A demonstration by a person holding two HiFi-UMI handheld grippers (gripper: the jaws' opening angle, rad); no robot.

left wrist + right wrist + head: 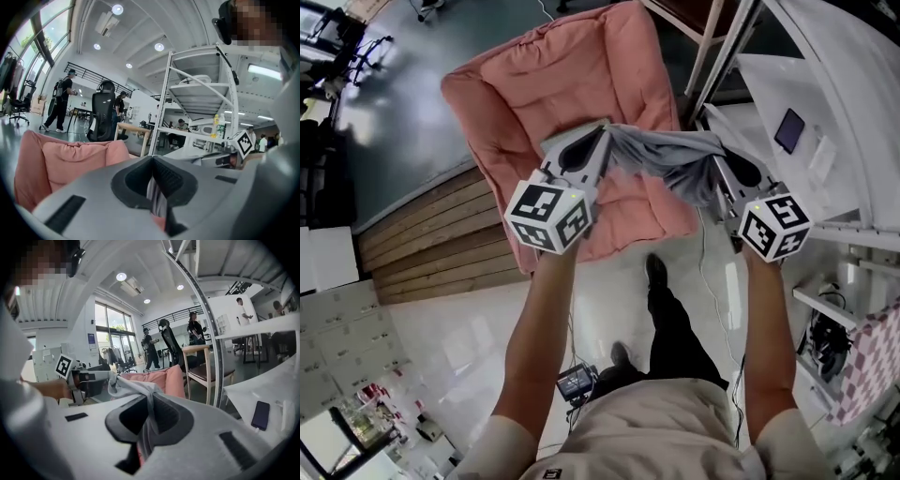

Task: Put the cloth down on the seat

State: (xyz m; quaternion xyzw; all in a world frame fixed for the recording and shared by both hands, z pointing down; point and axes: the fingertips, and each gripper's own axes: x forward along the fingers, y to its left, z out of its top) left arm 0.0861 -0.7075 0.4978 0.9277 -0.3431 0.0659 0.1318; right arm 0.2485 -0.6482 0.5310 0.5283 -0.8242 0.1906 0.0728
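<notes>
A grey cloth (670,157) hangs stretched between my two grippers above the front of the pink cushioned seat (562,89). My left gripper (605,131) is shut on the cloth's left end; a strip of the cloth (157,196) shows pinched between its dark pads. At the right, my right gripper (719,155) is shut on the other end, and the cloth (136,387) runs from its jaws toward the left gripper (79,378). The pink seat (70,159) lies just beyond the left jaws and the seat (157,378) shows behind the right ones.
A white metal shelf rack (825,122) with a phone (789,129) on it stands right of the seat. Wooden planks (431,234) lie left of it. A wooden chair (204,371) and standing people (61,101) are in the background. My legs and a cable are below.
</notes>
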